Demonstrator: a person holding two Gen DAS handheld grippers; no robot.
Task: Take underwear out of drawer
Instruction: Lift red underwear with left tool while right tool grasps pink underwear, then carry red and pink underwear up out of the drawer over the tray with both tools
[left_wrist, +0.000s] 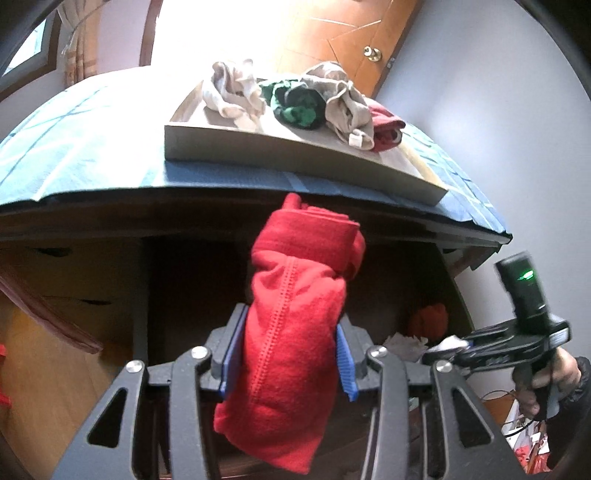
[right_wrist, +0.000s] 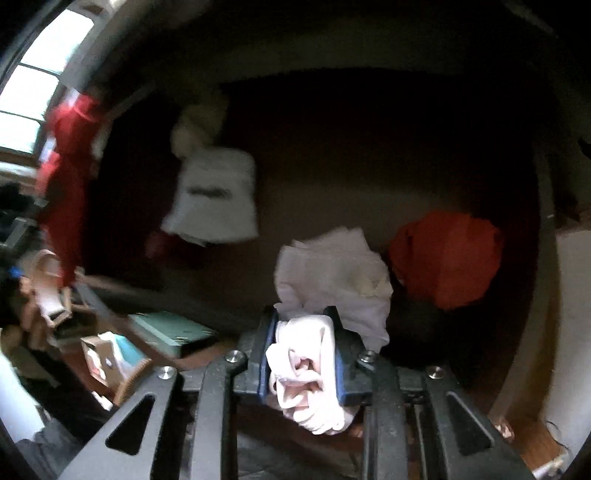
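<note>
My left gripper (left_wrist: 290, 354) is shut on red underwear (left_wrist: 295, 314) and holds it up in front of the dark open drawer (left_wrist: 192, 280), just below the table edge. My right gripper (right_wrist: 301, 350) is shut on pale pink underwear (right_wrist: 306, 373) inside the drawer; it also shows at the right of the left wrist view (left_wrist: 454, 347). In the drawer lie a white garment (right_wrist: 332, 273), an orange-red garment (right_wrist: 447, 254) and another white piece (right_wrist: 218, 195) further back. The red underwear shows blurred at the left of the right wrist view (right_wrist: 70, 166).
A shallow grey tray (left_wrist: 295, 155) on the blue-covered tabletop (left_wrist: 74, 155) holds several garments: pale (left_wrist: 232, 88), green (left_wrist: 295, 103), beige (left_wrist: 343, 107) and dark red (left_wrist: 386, 125). A wooden door (left_wrist: 332, 37) stands behind. Boxes and a teal book (right_wrist: 170, 328) lie lower left.
</note>
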